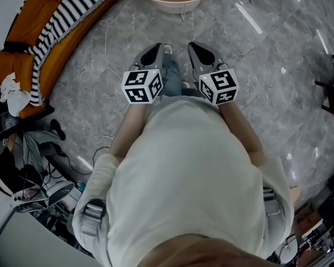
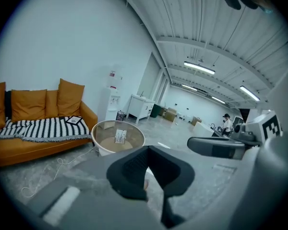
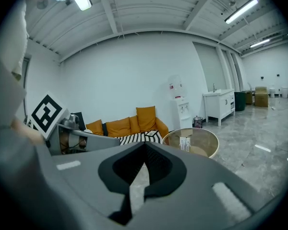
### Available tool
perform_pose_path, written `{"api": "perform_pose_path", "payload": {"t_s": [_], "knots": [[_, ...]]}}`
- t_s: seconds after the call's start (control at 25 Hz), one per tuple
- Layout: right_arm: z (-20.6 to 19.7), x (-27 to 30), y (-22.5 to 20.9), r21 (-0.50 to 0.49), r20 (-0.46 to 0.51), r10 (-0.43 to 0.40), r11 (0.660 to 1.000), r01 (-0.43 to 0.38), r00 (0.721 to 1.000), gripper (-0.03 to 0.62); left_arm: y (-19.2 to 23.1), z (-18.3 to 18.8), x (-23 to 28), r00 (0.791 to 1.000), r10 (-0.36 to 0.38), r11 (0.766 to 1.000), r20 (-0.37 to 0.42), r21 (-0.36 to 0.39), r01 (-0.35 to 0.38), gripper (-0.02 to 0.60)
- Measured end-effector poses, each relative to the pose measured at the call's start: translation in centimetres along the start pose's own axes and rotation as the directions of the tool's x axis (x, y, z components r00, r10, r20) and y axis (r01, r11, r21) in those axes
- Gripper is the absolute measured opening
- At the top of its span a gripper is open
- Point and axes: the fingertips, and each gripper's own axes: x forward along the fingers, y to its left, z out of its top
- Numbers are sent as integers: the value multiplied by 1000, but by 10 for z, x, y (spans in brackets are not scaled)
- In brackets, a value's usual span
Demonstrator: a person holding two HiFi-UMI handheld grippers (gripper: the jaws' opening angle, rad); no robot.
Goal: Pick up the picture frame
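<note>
A small dark picture frame [image 2: 74,120] lies on the striped blanket [image 2: 38,128] of the orange sofa, near its right arm. It shows again in the right gripper view [image 3: 151,132]. In the head view I cannot make it out. My left gripper [image 1: 157,49] and right gripper [image 1: 196,48] are held side by side in front of the person's body, over bare floor and well short of the sofa. Both are shut, with nothing between their jaws. The left gripper [image 2: 148,150] and the right gripper [image 3: 145,145] each show dark pads that meet at the tip.
A round glass-topped table [image 1: 175,5] stands just ahead of the grippers, with a small white card [image 2: 120,136] on it. The orange sofa [image 1: 22,43] is to the left. A thin cable [image 1: 103,43] lies on the grey floor. Clutter sits at the lower left [image 1: 28,171]. A person [image 2: 227,123] stands far off.
</note>
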Motion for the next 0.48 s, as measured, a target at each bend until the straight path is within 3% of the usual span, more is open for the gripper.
{"api": "perform_pose_path", "payload": {"t_s": [0.48], "knots": [[45,90,-62,-4,-12,-57,998,57,998,-2,50,66,89,999,-29,999,-21,43,30,0]]}}
